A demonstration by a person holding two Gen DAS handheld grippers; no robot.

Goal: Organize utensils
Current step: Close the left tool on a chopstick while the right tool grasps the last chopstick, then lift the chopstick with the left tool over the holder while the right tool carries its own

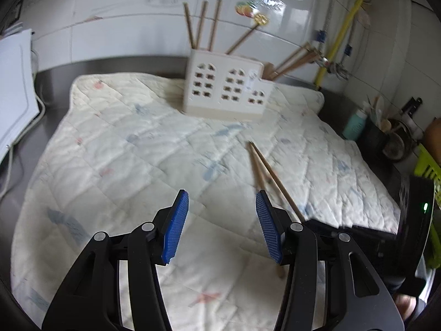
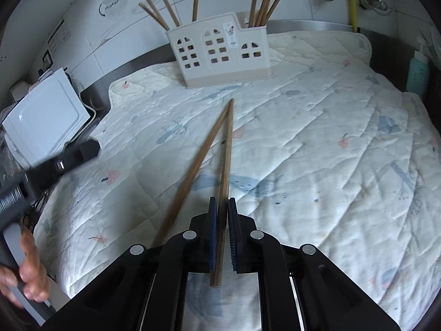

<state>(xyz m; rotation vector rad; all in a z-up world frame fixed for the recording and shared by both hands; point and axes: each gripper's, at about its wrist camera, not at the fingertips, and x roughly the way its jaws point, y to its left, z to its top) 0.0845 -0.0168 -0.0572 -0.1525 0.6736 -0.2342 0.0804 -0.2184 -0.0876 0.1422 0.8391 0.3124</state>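
A white house-shaped utensil holder (image 2: 220,52) stands at the far side of a quilted mat (image 2: 330,138), with several wooden chopsticks upright in it. In the right wrist view my right gripper (image 2: 222,200) is shut on one wooden chopstick (image 2: 226,151) that points toward the holder. A second chopstick (image 2: 193,176) runs beside it to the left, outside the pads, its near end hidden under the gripper's body. My left gripper (image 1: 222,193) hangs open over bare mat with nothing between its blue pads (image 1: 176,226). Both chopsticks (image 1: 264,171) show just to its right, and the holder (image 1: 226,88) stands farther back.
A white boxy appliance (image 2: 44,118) with a cable sits off the mat's left edge. A teal bottle (image 2: 419,71) and dark pots stand to the right, near a green basket (image 1: 427,165). A yellow pipe (image 1: 344,27) runs up the tiled wall. A hand (image 2: 30,270) holds the left tool.
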